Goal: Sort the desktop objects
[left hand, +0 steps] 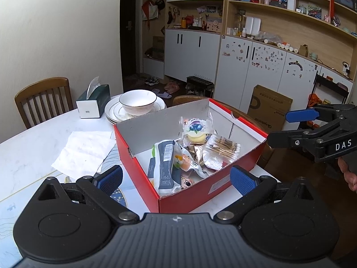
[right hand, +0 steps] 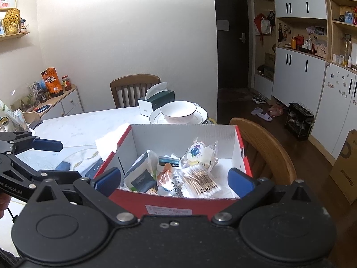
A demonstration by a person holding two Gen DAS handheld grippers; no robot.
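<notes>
Both pairs of jaws stand spread wide with nothing gripped. Left gripper [left hand: 176, 178] hovers over the near corner of the red box [left hand: 138, 156], one blue pad outside its left wall and the other over its right front wall, touching neither. Right gripper [right hand: 174, 178] hangs just short of the box's near wall [right hand: 169, 203], blue pads apart on either side, released and empty.

Inside the box lie the sorted things: a pack of cotton swabs [left hand: 223, 146] toward the right, a blueberry-print snack packet [left hand: 196, 129] behind it, a white and grey pouch [left hand: 166, 167] at the left, and several small wrappers between them.

Outside the box, on the white worktop [left hand: 33, 143], a paper napkin [left hand: 84, 149] lies just left of the box. Farther back a white bowl [left hand: 137, 101] sits on stacked plates [left hand: 113, 111], with a green tissue box [left hand: 93, 100] beside them. Wooden chairs [left hand: 42, 98] stand at the worktop's edges.
</notes>
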